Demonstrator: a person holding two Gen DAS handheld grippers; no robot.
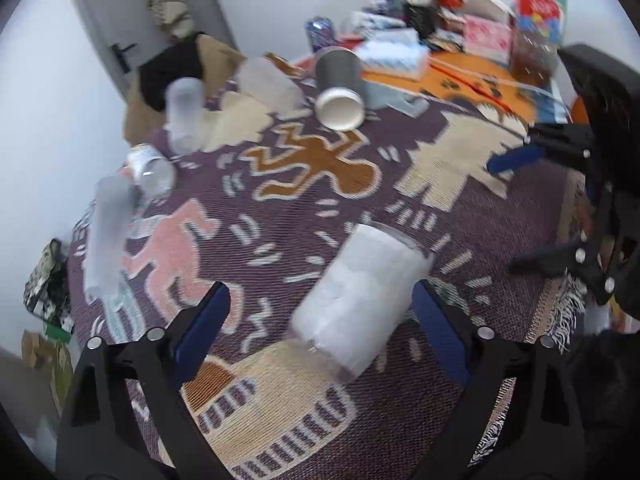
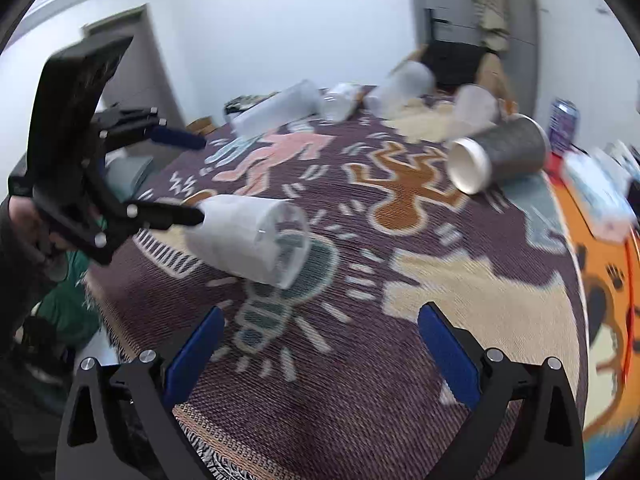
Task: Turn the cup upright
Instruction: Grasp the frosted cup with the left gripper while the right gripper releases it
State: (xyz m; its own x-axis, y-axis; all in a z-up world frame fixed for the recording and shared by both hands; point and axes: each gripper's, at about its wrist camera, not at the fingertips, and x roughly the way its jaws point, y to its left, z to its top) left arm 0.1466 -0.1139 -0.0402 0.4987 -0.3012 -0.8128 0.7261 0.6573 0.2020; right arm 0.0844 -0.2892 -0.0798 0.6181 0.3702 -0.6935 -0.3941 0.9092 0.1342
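Lying on its side on a patterned rug (image 1: 400, 152) that covers the counter, a frosted plastic cup (image 1: 360, 296) sits between the spread blue-padded fingers (image 1: 200, 328) of the left claw (image 1: 320, 320). From the left wrist view, one finger shows past the cup's right side and the other stands well apart on its left. The right wrist view shows the same cup (image 2: 248, 236) tilted, its open mouth facing away from the left claw (image 2: 192, 178), with one dark finger reaching its closed end; whether that finger touches cannot be told through the blur.

Beyond the cup, a grey paper cup (image 1: 340, 88) lies on its side with its white inside showing. Farther from the cup, several more frosted cups (image 1: 184, 112) lie near the rug's far edge. A blue drink can (image 1: 320, 32) stands behind the paper cup.

To the cup's right, the right claw (image 1: 516, 208) hovers above the rug, fingers spread wide and holding nothing. Its own view shows only bare rug between its blue pads (image 2: 196, 356).
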